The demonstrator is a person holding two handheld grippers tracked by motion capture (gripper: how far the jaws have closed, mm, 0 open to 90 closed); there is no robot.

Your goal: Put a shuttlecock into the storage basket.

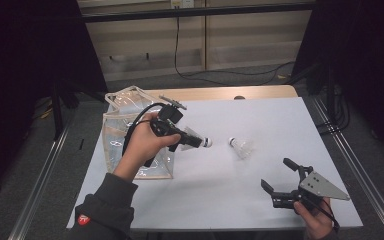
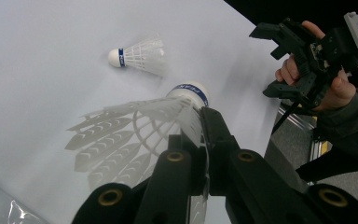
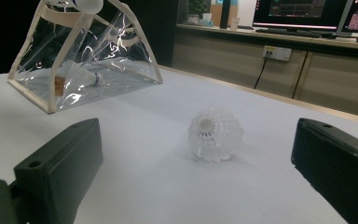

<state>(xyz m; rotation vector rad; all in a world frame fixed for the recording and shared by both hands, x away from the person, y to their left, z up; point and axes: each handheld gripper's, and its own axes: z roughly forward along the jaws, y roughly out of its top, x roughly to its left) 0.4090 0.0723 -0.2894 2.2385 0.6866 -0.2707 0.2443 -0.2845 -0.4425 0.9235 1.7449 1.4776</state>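
We hold one shuttlecock (image 2: 135,135) by its thin skirt in the clamped left gripper (image 1: 192,140), beside the clear bag (image 1: 130,135). The skirt may crush or slip out. The second shuttlecock (image 1: 241,147) lies on the worktop (image 1: 280,130) at 3 o'clock. The right gripper (image 1: 280,177), fingers wide, could knock it away.

White shuttlecocks (image 2: 137,55), blue band; clear bag (image 3: 81,60), cream trim; black jaws.

A loose shuttlecock (image 1: 240,147) is lying mid-table, flanked by bare white tabletop (image 1: 260,120); a clear bag (image 1: 125,125) is blocking the left edge.
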